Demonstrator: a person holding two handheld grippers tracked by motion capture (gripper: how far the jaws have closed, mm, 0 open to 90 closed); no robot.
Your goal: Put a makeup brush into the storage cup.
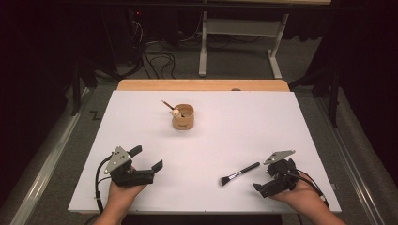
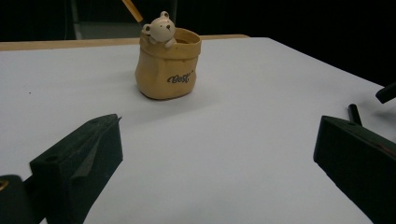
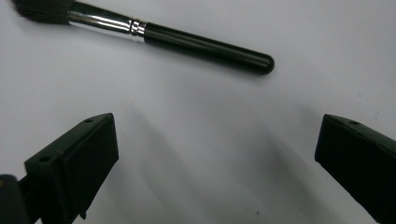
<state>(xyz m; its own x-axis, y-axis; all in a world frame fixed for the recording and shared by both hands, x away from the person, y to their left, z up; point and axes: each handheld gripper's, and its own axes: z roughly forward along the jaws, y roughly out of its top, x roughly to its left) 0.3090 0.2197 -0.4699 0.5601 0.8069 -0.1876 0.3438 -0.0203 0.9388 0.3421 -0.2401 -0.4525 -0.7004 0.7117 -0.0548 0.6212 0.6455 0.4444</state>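
- The makeup brush has its bristle tip cut off at the edge of the right gripper view.
- A tan pot with a small bear figure on its rim holds a brown stick; its inside is hard to make out.
- The brush, black-handled with a silver ferrule, lies flat on the white desk, just beside the right tongs.
- Right tongs gape wide, empty.
- Left tongs likewise spread, holding nothing.

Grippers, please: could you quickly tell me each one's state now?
Left gripper: open, holding nothing.
Right gripper: open, holding nothing, brush lying just ahead.
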